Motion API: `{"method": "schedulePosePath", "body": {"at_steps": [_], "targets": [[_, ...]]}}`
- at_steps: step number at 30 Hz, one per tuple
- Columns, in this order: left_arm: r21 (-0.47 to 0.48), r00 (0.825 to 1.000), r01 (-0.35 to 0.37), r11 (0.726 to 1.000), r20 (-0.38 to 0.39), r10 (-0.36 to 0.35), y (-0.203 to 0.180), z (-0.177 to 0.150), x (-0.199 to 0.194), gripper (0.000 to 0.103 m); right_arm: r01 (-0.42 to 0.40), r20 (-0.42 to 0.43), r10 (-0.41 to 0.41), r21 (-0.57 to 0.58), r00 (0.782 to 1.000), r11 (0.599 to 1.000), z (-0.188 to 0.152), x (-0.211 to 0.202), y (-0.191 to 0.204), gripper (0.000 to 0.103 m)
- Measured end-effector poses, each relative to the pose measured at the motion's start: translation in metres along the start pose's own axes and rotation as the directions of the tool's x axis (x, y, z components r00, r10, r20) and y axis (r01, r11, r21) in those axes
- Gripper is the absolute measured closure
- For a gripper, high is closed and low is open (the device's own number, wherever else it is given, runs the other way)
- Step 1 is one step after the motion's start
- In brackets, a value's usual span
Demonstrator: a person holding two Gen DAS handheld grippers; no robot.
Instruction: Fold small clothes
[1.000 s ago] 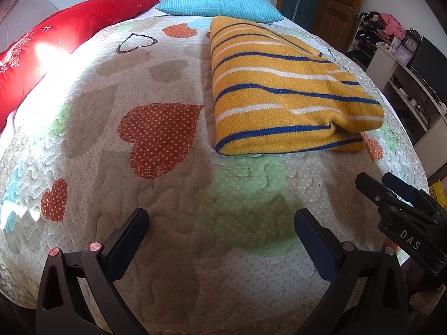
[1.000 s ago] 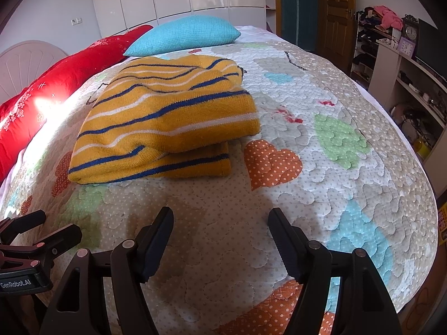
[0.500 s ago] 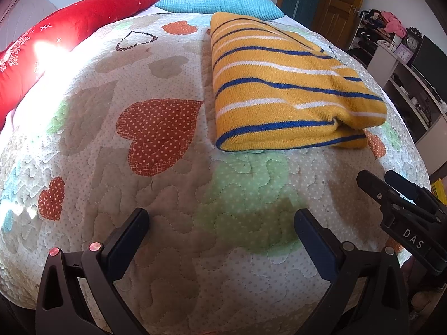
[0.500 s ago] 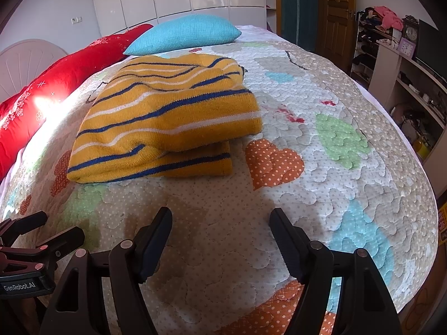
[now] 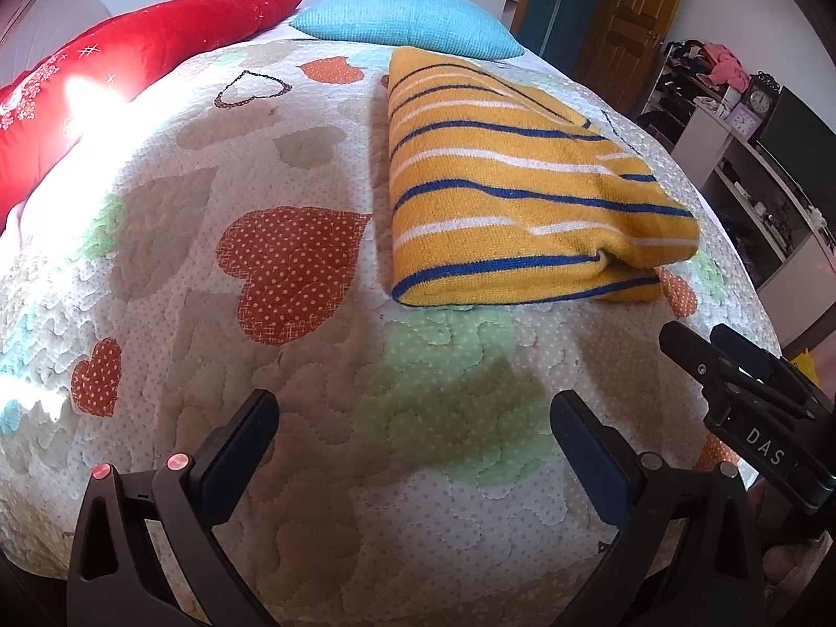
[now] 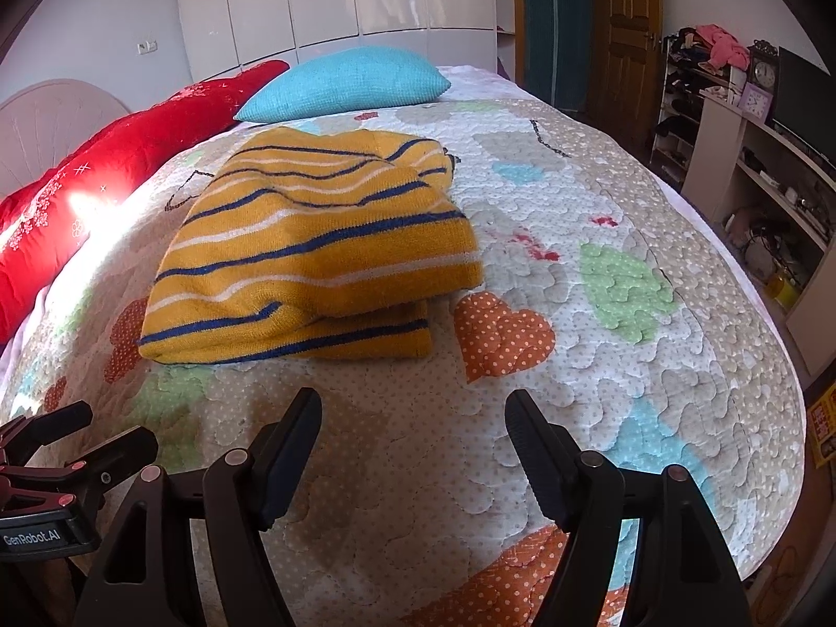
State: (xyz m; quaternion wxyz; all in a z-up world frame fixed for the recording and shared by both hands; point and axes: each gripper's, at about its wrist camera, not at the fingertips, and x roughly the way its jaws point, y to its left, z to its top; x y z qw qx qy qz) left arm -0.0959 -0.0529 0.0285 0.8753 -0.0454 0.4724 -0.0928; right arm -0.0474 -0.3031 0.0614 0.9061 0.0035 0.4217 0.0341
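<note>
A yellow knit sweater with blue and white stripes [image 5: 512, 193] lies folded in a thick rectangle on the quilted bedspread [image 5: 292, 366]. It also shows in the right wrist view [image 6: 313, 251]. My left gripper [image 5: 413, 418] is open and empty, held above the near part of the bed, short of the sweater. My right gripper [image 6: 413, 418] is open and empty too, near the sweater's front edge. Each gripper shows at the edge of the other's view: the right gripper [image 5: 731, 392] and the left gripper [image 6: 68, 449].
A blue pillow [image 6: 350, 83] and a long red cushion [image 6: 104, 157] lie at the head of the bed. A shelf unit with clocks and clutter [image 6: 757, 120] and a wooden door [image 6: 627, 26] stand to the right. The bed's right edge drops off near the shelves.
Both grippers have drawn back a little from the sweater and tilted slightly. The sweater has not moved, and both grippers stay open.
</note>
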Motion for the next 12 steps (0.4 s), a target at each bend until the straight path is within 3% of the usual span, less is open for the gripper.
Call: {"method": "schedulePosePath", "body": {"at_steps": [12], "targets": [[0.019,1.0,0.022,1.0,0.01,-0.022,-0.003,-0.002,-0.006,0.0,0.006,-0.028,-0.007,-0.027,1.0,1.0,0.0,0.006,0.012,0.025]]}}
